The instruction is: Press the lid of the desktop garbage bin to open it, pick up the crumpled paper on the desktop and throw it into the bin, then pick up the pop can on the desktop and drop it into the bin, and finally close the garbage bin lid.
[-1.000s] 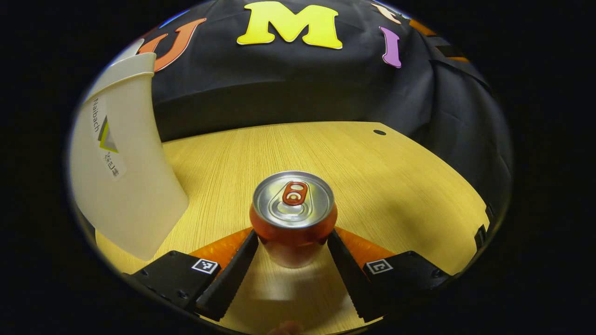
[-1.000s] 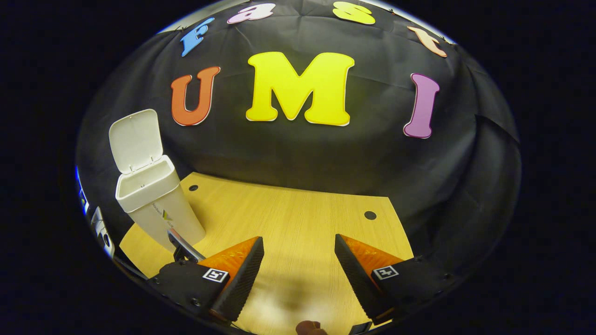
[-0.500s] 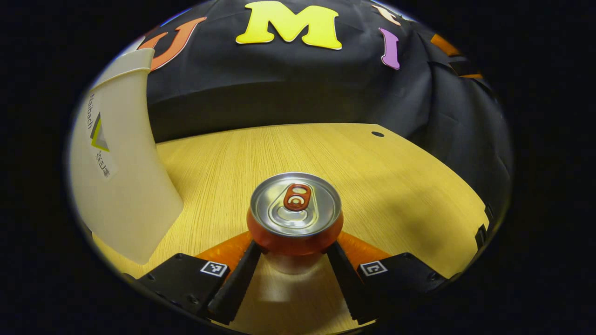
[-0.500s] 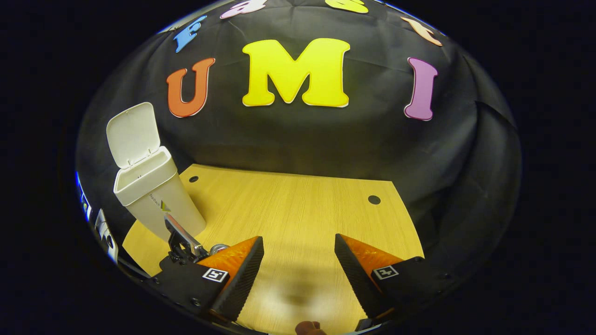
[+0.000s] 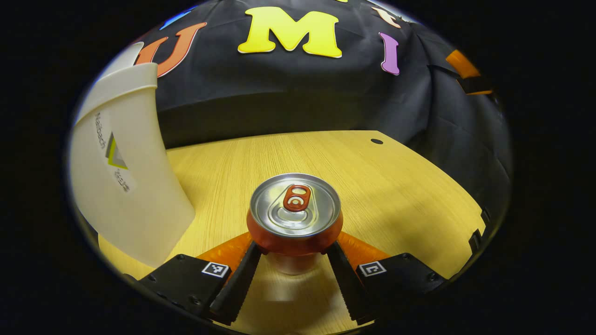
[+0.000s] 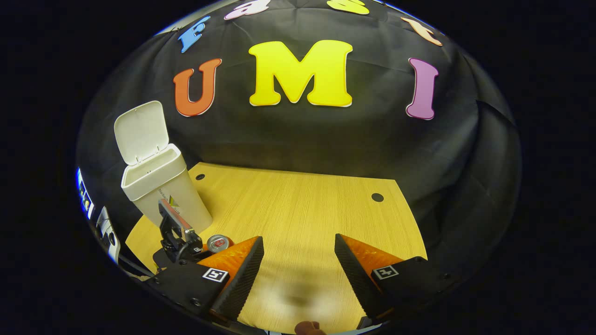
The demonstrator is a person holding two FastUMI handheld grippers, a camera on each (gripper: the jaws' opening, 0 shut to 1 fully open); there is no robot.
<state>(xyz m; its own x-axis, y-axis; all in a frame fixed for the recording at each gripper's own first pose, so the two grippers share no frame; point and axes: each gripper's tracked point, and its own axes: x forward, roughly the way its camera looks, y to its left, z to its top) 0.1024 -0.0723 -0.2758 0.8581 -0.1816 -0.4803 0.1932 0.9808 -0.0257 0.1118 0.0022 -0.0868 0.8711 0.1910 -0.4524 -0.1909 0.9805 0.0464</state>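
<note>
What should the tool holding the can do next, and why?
Probably lift the can and carry it toward the bin. The left tool has both fingers pressed on the can's sides, the bin's lid stands open, and the bin sits close beside the can.

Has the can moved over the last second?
Yes. In the right gripper view the can, shut in the left gripper, has emerged rightward, beside the bin.
</note>
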